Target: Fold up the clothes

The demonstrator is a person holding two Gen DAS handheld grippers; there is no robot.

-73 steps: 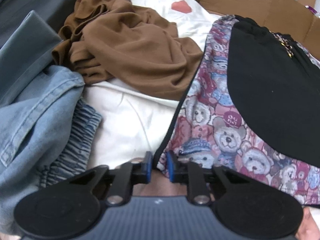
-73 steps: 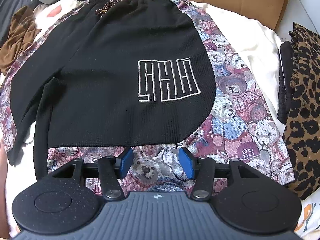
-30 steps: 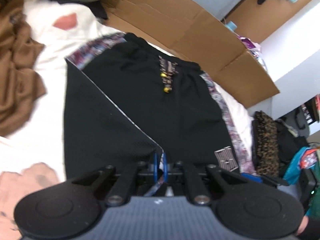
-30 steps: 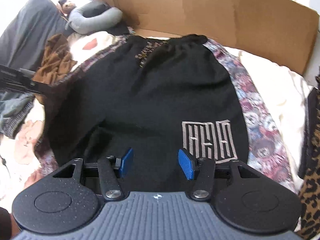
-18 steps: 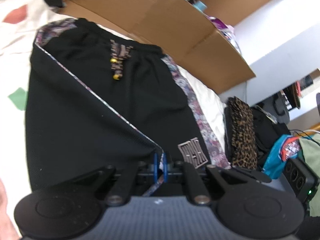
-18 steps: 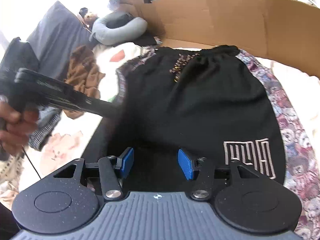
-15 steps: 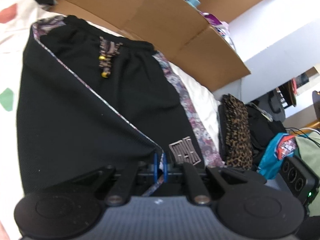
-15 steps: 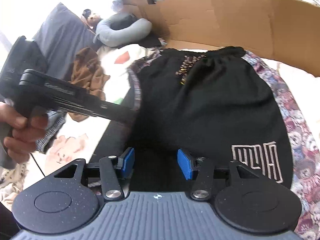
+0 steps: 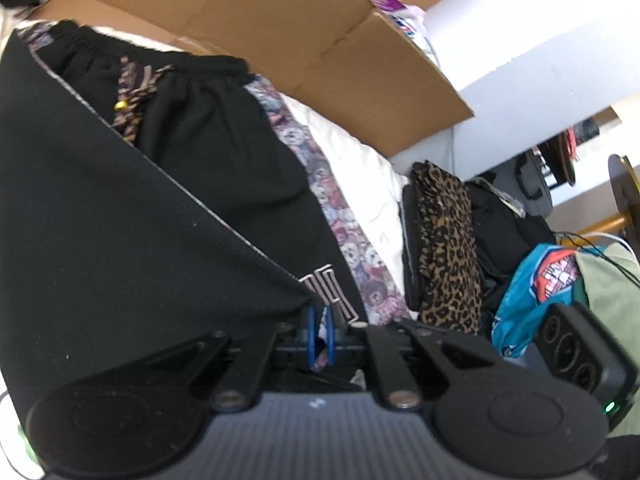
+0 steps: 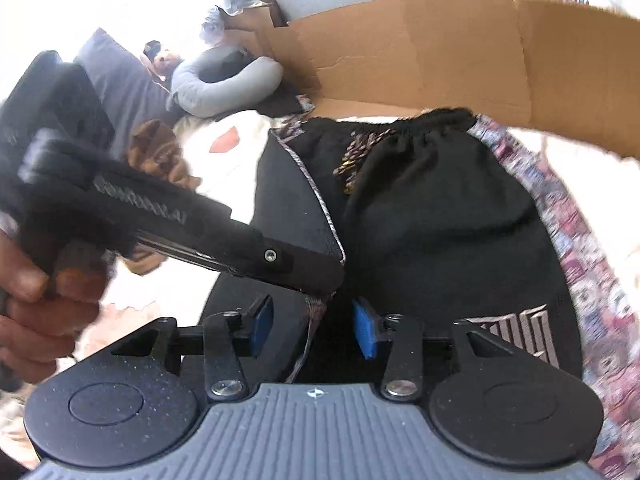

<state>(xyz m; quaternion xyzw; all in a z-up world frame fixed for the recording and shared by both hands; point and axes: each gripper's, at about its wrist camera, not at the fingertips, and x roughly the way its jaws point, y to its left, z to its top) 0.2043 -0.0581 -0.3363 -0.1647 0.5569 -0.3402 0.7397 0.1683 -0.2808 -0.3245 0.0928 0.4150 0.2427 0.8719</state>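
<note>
The shorts (image 10: pixel 452 216) lay flat on the white bedding (image 9: pixel 360 168), waistband toward the cardboard (image 10: pixel 420 52). They were black, with bear-print side panels and a white block-letter emblem (image 10: pixel 516 332) on the leg nearest your right gripper; its letters could not be read. White lettering ran along the body of your left gripper, too blurred to read.

Your left gripper (image 9: pixel 319 334) was clamped on the hem corner of one leg, pads nearly together with the fabric pinched between them. That corner was lifted and carried across the other leg, and a taut diagonal fold edge with a printed border ran from the grip to the waistband. In the right wrist view, the left gripper's tip sat just above the gap of your right gripper (image 10: pixel 314 330), with the pinched corner hanging into that gap.

Your right gripper's jaws stood apart and had just been closing. The hanging corner was between them, but the pads did not press on it.

The cardboard bounded the far edge of the bedding. A leopard-print garment (image 9: pixel 444 240) lay just beside the right side panel. A brown garment (image 10: pixel 160 152) and a grey pillow (image 10: pixel 224 84) lay on the left side.
</note>
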